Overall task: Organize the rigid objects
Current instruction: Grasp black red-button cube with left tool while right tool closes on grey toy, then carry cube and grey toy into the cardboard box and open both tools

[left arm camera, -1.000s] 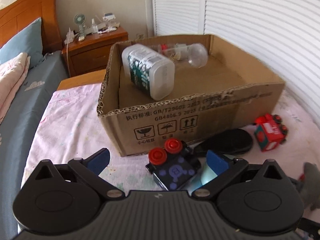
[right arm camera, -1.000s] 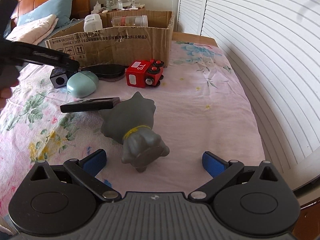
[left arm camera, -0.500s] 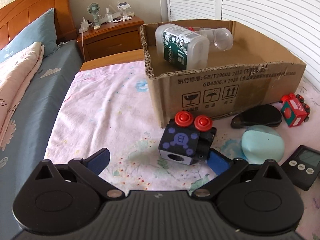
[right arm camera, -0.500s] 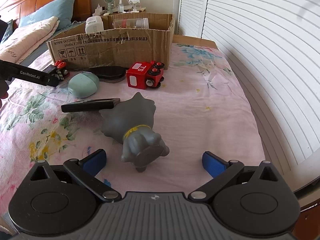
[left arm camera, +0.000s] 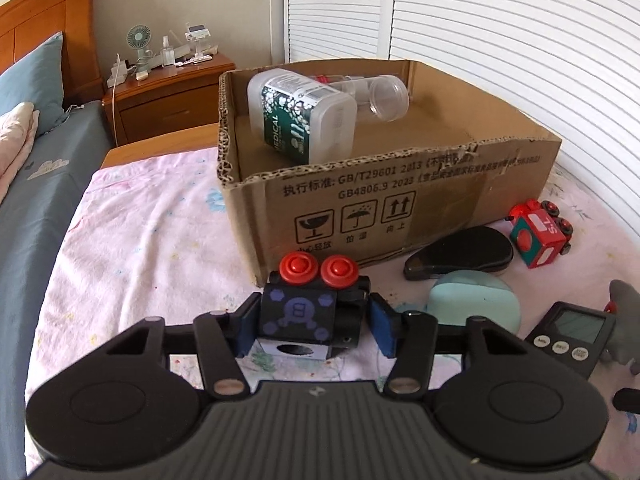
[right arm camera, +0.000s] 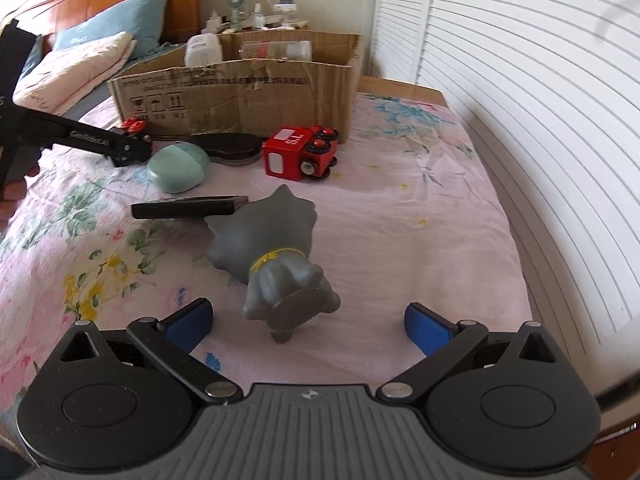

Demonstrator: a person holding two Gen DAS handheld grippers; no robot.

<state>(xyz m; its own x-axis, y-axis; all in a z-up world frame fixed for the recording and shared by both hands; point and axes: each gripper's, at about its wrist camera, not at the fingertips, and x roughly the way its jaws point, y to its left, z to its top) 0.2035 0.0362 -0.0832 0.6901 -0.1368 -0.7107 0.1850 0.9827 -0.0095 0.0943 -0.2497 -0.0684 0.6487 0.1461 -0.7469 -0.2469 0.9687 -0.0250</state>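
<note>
My left gripper (left arm camera: 312, 328) is closing its jaws around a black toy car (left arm camera: 298, 312) with red wheels and a purple top. Both blue pads touch its sides as it rests on the bedsheet before the cardboard box (left arm camera: 400, 184). The right wrist view shows that left gripper (right arm camera: 132, 148) from the side. My right gripper (right arm camera: 308, 320) stands open over a grey figurine (right arm camera: 272, 248) lying on its side. The figurine's feet reach between the pads without touching them. A white medical bottle (left arm camera: 300, 116) and a clear jar (left arm camera: 384, 96) lie inside the box.
By the box lie a red toy train (left arm camera: 538, 236), a black oval case (left arm camera: 460, 256), a mint green case (left arm camera: 476, 300) and a black timer (left arm camera: 572, 336). A wooden nightstand (left arm camera: 168, 96) stands behind, white slatted doors on the right, pillows at the left.
The left gripper swung to centre on the black toy car, and its jaws went from wide open to closed against the toy's sides. The right gripper stayed open and still.
</note>
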